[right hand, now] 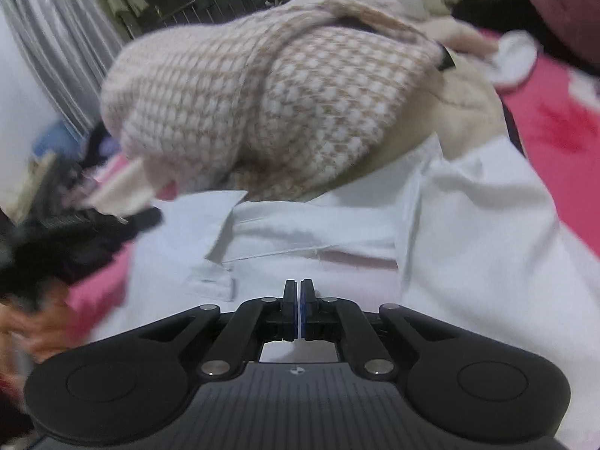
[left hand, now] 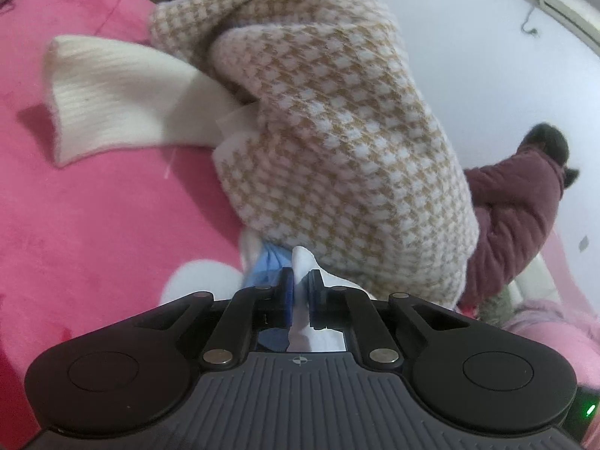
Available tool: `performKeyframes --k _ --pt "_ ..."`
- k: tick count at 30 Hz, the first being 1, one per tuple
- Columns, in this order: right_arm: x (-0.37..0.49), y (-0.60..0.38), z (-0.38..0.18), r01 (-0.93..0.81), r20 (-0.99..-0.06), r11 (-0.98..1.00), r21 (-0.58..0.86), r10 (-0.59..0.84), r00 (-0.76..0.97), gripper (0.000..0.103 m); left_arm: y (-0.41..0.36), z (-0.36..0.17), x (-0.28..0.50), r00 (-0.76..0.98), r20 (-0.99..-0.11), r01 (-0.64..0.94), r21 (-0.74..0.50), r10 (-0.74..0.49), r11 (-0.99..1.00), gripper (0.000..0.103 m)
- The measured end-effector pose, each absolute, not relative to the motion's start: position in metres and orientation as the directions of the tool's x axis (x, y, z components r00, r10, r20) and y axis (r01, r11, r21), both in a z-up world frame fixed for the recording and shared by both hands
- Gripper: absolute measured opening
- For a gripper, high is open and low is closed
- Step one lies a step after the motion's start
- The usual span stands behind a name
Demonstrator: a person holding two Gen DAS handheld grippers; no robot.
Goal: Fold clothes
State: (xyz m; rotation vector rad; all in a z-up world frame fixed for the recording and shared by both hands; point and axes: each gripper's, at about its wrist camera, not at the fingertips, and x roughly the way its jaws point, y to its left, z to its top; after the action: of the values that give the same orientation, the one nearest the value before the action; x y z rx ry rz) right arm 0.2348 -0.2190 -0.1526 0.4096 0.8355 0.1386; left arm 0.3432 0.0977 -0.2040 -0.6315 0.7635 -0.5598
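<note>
My left hand-held gripper (left hand: 300,292) pinches white cloth under the houndstooth sweater (left hand: 337,131), which runs straight ahead, lifted off the pink bed (left hand: 93,225). My right hand-held gripper (right hand: 299,300) is clenched on the white shirt (right hand: 468,243).

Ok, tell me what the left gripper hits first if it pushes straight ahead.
Likely the tan-and-white houndstooth knit sweater, bunched right beyond the left gripper, which is already shut on white fabric; depth is uncertain.

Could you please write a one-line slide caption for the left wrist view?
Left gripper pinches white fabric under a houndstooth knit garment over a pink blanket.
</note>
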Motion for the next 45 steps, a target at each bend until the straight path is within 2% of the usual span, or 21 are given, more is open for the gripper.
performKeyframes --k 2,4,7,9,15,17,21,23,26,29,33,40,41,43,45 --pt "0.225 -0.231 -0.153 0.012 -0.668 0.847 0.531 0.41 0.621 0.009 0.098 -0.204 0.342 0.599 -0.456 0.236 -0.685 -0.658 0.69 0.006" --pt "0.215 -0.237 -0.156 0.0 -0.649 0.785 0.62 0.513 0.562 0.029 0.099 -0.205 0.343 0.607 -0.457 0.229 -0.682 -0.65 0.694 0.006" --pt "0.199 -0.235 -0.158 -0.049 -0.645 0.753 0.656 0.593 0.482 0.037 0.108 -0.207 0.345 0.635 -0.462 0.193 -0.681 -0.619 0.706 0.005" --pt "0.188 -0.231 -0.159 -0.085 -0.65 0.748 0.658 0.621 0.438 0.039 0.116 -0.21 0.347 0.653 -0.466 0.16 -0.685 -0.597 0.711 0.003" --pt "0.155 -0.238 -0.145 -0.051 -0.703 0.831 0.554 0.5 0.505 0.038 0.136 -0.217 0.347 0.636 -0.506 0.093 -0.699 -0.583 0.709 0.003" --pt "0.146 -0.232 -0.131 -0.105 -0.696 0.853 0.511 0.482 0.533 0.038 0.142 -0.215 0.345 0.622 -0.512 0.084 -0.708 -0.592 0.701 0.004" --pt "0.142 -0.207 -0.108 -0.279 -0.692 0.844 0.458 0.536 0.484 0.036 0.149 -0.201 0.334 0.605 -0.518 0.094 -0.708 -0.605 0.7 0.007" --pt "0.14 -0.203 -0.108 -0.3 -0.723 0.856 0.421 0.517 0.459 0.036 0.151 -0.19 0.321 0.591 -0.517 0.115 -0.706 -0.619 0.699 0.01" --pt "0.131 -0.221 -0.115 -0.233 -0.752 0.871 0.433 0.492 0.438 0.036 0.149 -0.174 0.302 0.564 -0.522 0.157 -0.693 -0.64 0.703 0.019" --pt "0.115 -0.234 -0.121 -0.174 -0.765 0.869 0.462 0.49 0.418 0.036 0.131 -0.157 0.274 0.499 -0.531 0.275 -0.653 -0.685 0.706 0.02" --pt "0.096 -0.228 -0.128 -0.174 -0.798 0.891 0.42 0.454 0.397 0.036 0.085 -0.148 0.24 0.393 -0.541 0.44 -0.599 -0.744 0.669 0.021" --pt "0.075 -0.202 -0.134 -0.248 -0.835 0.927 0.281 0.364 0.412 0.036 0.032 -0.175 0.219 0.365 -0.638 0.483 -0.493 -0.678 0.724 0.021" --pt "0.073 -0.198 -0.135 -0.26 -0.838 0.93 0.259 0.35 0.418 0.035 0.027 -0.179 0.217 0.374 -0.651 0.489 -0.468 -0.661 0.736 0.021" --pt "0.067 -0.19 -0.135 -0.283 -0.843 0.935 0.214 0.323 0.43 0.023 0.021 -0.183 0.213 0.396 -0.671 0.498 -0.416 -0.627 0.761 0.021" --pt "0.062 -0.182 -0.136 -0.305 -0.847 0.937 0.169 0.296 0.442 0.018 0.021 -0.187 0.213 0.418 -0.679 0.5 -0.383 -0.604 0.777 0.021"
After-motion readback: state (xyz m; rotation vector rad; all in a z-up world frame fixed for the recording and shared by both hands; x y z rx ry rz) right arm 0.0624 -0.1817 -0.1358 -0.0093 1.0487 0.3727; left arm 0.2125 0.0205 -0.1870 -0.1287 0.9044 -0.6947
